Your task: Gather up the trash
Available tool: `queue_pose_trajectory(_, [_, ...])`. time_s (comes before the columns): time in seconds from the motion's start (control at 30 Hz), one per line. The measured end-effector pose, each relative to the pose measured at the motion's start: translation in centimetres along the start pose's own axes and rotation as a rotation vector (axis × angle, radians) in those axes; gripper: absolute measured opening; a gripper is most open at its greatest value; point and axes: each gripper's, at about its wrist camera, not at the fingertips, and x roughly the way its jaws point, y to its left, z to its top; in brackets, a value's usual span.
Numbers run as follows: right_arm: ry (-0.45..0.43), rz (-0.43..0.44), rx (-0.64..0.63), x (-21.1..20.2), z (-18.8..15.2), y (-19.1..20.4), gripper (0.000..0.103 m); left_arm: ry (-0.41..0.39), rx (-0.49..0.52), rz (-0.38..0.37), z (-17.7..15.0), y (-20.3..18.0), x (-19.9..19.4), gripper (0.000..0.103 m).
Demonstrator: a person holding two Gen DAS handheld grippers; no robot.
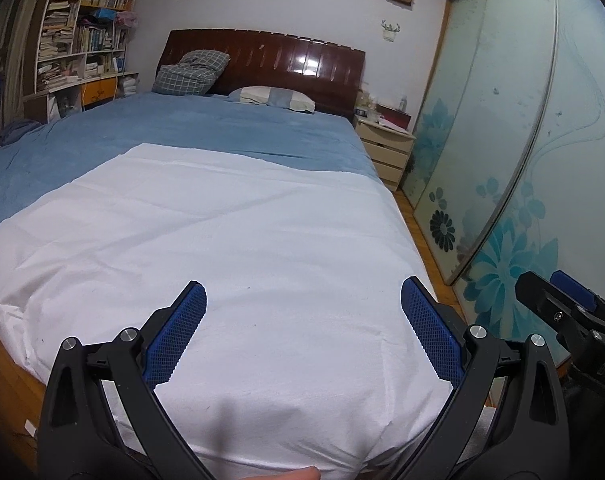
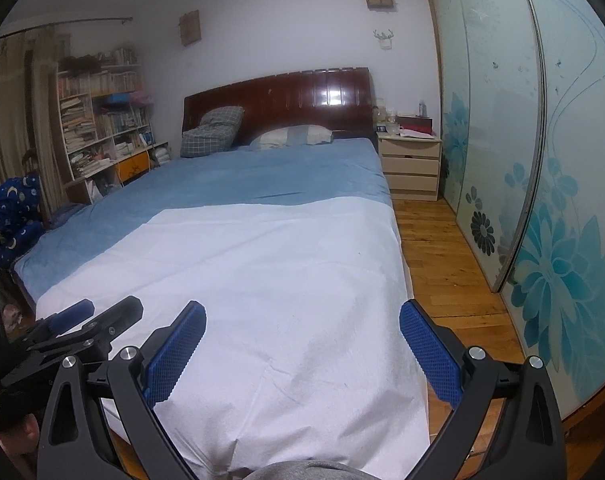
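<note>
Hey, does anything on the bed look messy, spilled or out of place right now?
Nothing spilled or damaged stands out. The white sheet lies over only the near part of the blue bedding, its far edge slanted. The checked pillow is slumped against the headboard. No trash shows on the bed.

Your views are dim and blue-tinted; glare flares on the glossy dark wooden headboard (image 1: 308, 65), fisheye bends the edges, black vignetting fills corners, distant detail soft.
</note>
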Motion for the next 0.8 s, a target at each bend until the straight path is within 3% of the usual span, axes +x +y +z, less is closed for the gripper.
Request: queue_pose_trajectory(0.8, [0.015,0.004,-0.009,0.4,-0.4,-0.2,0.096,-0.02,-0.035,0.015,0.0,1.2,-0.5,0.097])
